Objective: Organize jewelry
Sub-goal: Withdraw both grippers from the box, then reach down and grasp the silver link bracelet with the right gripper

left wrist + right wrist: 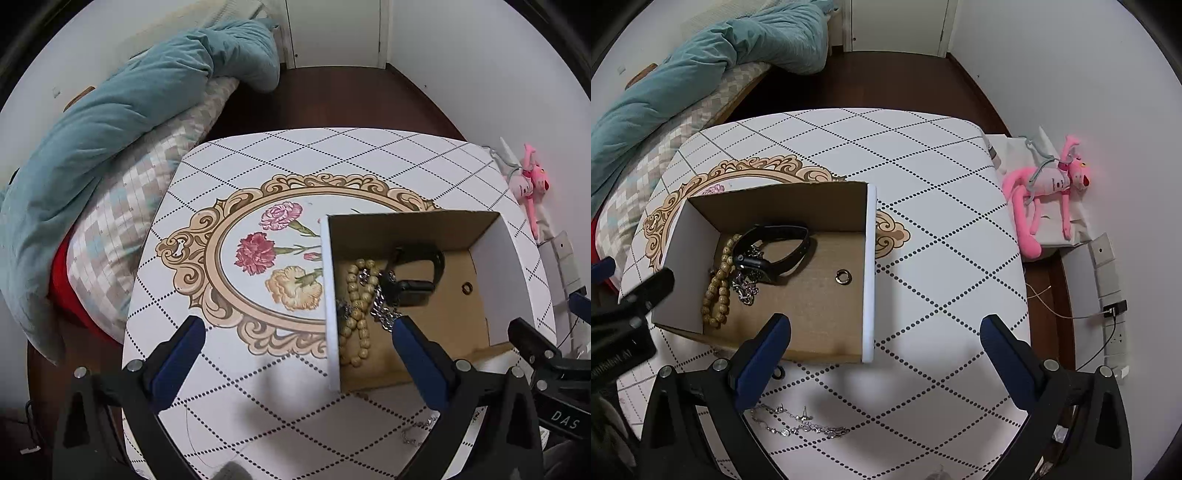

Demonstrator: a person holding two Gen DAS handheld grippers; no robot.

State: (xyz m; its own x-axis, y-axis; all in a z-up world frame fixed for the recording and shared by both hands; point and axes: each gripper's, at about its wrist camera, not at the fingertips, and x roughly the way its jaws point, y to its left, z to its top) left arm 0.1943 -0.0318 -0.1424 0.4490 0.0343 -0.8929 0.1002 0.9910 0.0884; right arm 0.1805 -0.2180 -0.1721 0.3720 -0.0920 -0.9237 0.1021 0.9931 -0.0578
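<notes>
An open cardboard box (pixel 484 236) (pixel 775 201) stands on the patterned table. Inside lie a wooden bead bracelet (pixel 356 317) (pixel 718 291), a black watch (pixel 413 284) (pixel 775 245), a silver chain (pixel 384 314) (pixel 746 288) and a small ring (pixel 467 288) (pixel 844 277). A silver necklace with earrings (pixel 798 424) and a small ring (pixel 778 372) lie on the table in front of the box. My left gripper (pixel 299 332) is open and empty, straddling the box's left wall. My right gripper (pixel 886 332) is open and empty over the box's right front corner.
The table (pixel 923 184) has a diamond pattern and a floral medallion (pixel 258 251). A bed with a teal duvet (pixel 110 122) lies to the left. A pink plush toy (pixel 1049 188) and power strips (pixel 1108 280) sit by the right wall.
</notes>
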